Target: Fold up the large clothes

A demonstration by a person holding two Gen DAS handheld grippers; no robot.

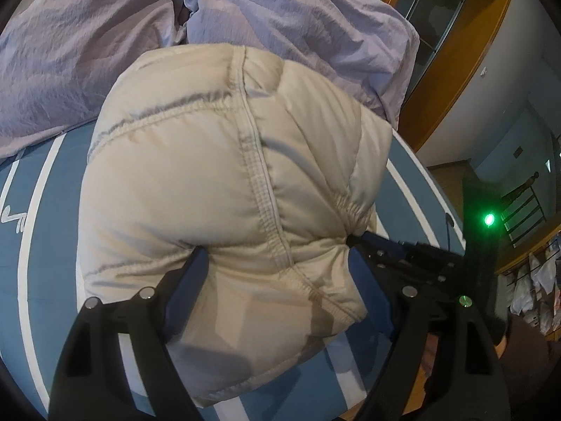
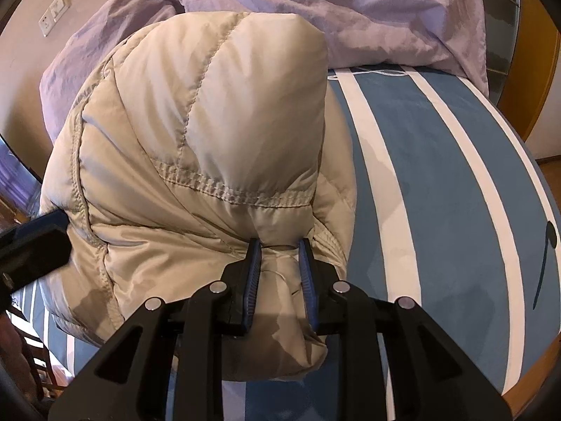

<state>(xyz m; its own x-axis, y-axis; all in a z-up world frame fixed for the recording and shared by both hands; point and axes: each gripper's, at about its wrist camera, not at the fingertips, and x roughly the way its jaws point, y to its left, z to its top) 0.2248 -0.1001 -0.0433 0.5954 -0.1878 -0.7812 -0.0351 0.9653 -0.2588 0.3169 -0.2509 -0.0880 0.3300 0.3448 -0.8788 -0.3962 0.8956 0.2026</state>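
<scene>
A cream quilted down jacket (image 1: 224, 182) lies bundled into a thick pad on the blue bed sheet with white stripes (image 1: 45, 245). My left gripper (image 1: 277, 263) has its blue fingers (image 1: 191, 273) spread wide around the near edge of the bundle, pressing into both sides. My right gripper (image 2: 280, 245) is shut on a fold of the jacket (image 2: 217, 133) at its near edge, fabric pinched between the blue pads (image 2: 253, 270). The right gripper also shows in the left wrist view (image 1: 385, 245), at the jacket's right side. The left gripper shows at the left edge of the right wrist view (image 2: 31, 245).
A crumpled lilac duvet (image 1: 105, 42) lies behind the jacket across the back of the bed; it also shows in the right wrist view (image 2: 350, 17). The striped sheet (image 2: 438, 182) stretches right of the jacket. A wooden door frame (image 1: 455, 70) and floor lie beyond the bed's right edge.
</scene>
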